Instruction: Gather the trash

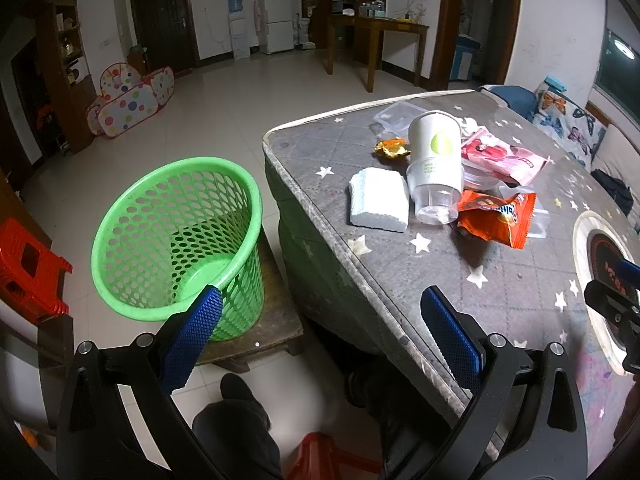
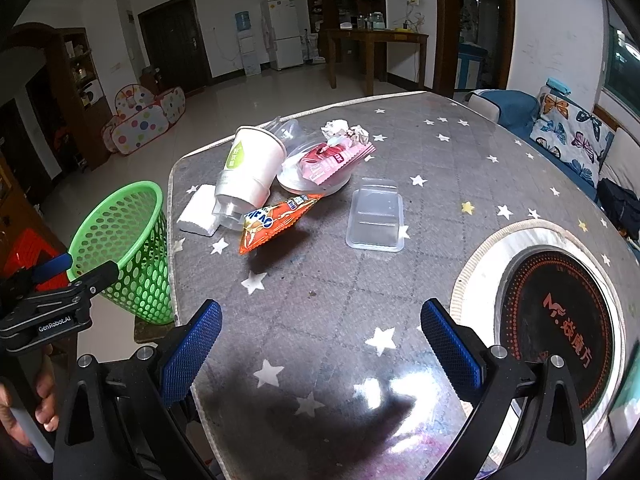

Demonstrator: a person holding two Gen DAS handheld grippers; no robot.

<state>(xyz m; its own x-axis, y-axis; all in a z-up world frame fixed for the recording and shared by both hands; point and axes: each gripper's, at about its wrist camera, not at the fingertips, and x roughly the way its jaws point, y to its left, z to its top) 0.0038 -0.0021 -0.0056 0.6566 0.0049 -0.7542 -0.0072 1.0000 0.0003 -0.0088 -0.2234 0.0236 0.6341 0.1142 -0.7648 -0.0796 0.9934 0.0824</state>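
A grey quilted table cover (image 2: 340, 300) is scattered with white stars. On it lie a white paper cup (image 2: 252, 168) with a green drop mark, an orange snack packet (image 2: 272, 220) and a pink wrapper (image 2: 336, 162). Beside the cover stands a bright green perforated plastic basket (image 1: 176, 236).

"GenRobot.AI" in white on the left gripper (image 2: 56, 304) body. Red "M" logo w/ Chinese characters on the round black cooktop (image 2: 560, 320). Orange snack packet (image 2: 272, 220) print is unreadable.
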